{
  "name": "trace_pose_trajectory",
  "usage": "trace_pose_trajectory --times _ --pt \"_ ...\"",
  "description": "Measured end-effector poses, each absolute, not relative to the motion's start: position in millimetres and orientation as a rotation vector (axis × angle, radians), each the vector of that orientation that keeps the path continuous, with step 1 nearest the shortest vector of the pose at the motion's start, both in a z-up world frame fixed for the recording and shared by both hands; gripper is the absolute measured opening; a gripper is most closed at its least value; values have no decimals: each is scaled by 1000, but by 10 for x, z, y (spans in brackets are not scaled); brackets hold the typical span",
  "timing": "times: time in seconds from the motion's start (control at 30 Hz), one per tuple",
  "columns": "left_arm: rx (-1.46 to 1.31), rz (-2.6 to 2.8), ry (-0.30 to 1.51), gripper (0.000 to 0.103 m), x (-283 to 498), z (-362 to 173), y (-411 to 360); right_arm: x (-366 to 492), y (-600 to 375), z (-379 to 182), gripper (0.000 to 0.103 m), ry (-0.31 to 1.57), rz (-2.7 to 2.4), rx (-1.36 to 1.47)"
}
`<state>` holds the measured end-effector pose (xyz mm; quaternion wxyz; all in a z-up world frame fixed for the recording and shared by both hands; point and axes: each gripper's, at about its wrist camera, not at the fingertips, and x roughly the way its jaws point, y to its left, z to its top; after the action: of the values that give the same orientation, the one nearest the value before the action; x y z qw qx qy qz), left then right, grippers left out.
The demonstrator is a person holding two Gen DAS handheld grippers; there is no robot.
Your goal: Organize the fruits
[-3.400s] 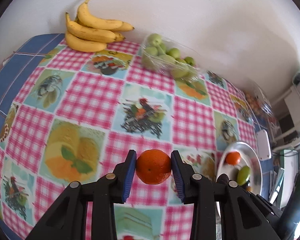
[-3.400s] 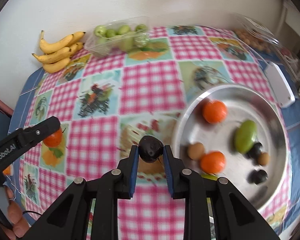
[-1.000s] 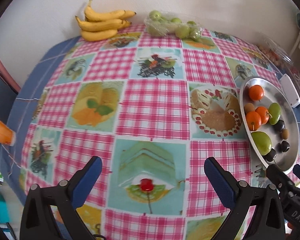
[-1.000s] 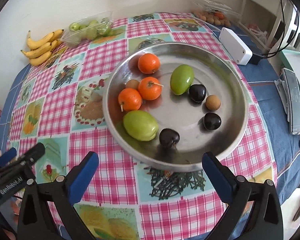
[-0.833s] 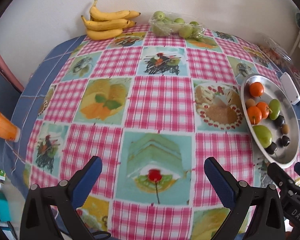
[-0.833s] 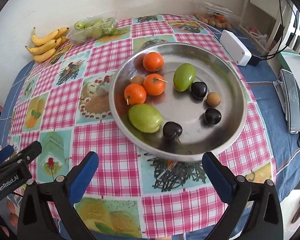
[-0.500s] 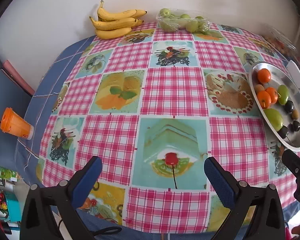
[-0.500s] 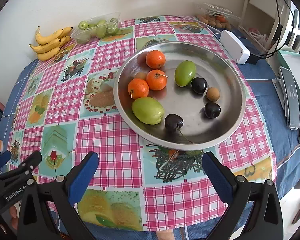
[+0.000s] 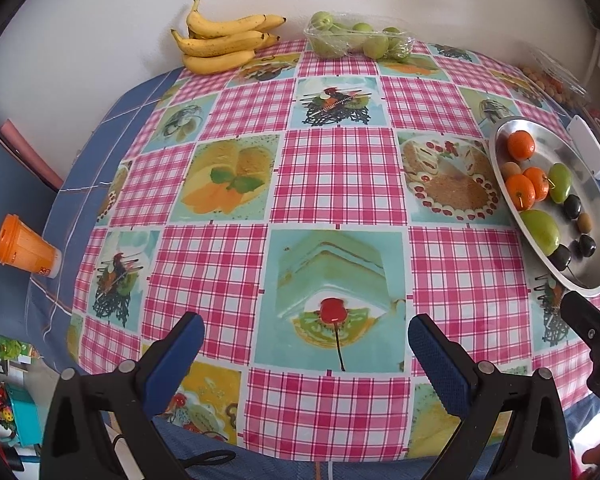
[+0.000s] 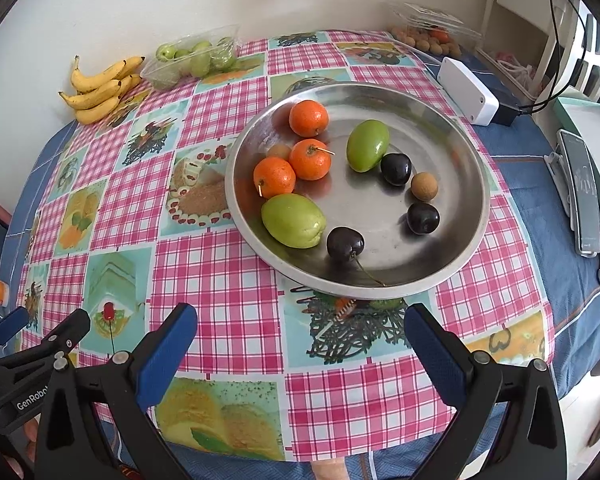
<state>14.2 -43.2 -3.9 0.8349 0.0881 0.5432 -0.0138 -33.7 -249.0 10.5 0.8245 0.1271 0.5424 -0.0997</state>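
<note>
A round metal tray (image 10: 456, 132) on the checked tablecloth holds three oranges (image 10: 309, 118), two green fruits (image 10: 293, 221), three dark plums (image 10: 345, 243) and small brown fruits (image 10: 424, 186). The tray also shows at the right of the left wrist view (image 9: 596, 204). My right gripper (image 10: 300, 344) is open and empty, above the table's near edge in front of the tray. My left gripper (image 9: 305, 354) is open and empty over the near edge, left of the tray.
A bunch of bananas (image 9: 224, 42) and a clear pack of green fruit (image 9: 356, 40) lie at the far edge by the wall. An orange cup (image 9: 22, 246) lies at the left. A white box (image 10: 466, 90), a phone (image 10: 582, 196) and another fruit pack (image 10: 428, 36) are at the right.
Both grippers, holding an orange and a plum 3.4 s ago, are now open and empty. Over the last second both have drawn back toward the near table edge.
</note>
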Motion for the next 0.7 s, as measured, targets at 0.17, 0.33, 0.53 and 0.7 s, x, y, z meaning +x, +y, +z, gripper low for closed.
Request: trace_pose_trajectory --times 0.17,0.33,0.53,0.7 --pt "166 -35 1162 103 156 -45 -419 -329 -2474 97 103 1158 -210 260" --pt "145 -40 1169 103 164 -52 -402 -328 -2462 98 103 1159 -212 259" --pt "120 -36 1184 103 180 -63 -368 -313 -2459 86 103 1166 -211 252" --pt "106 -33 1185 103 184 -54 -351 -309 -2449 83 103 1168 -212 246"
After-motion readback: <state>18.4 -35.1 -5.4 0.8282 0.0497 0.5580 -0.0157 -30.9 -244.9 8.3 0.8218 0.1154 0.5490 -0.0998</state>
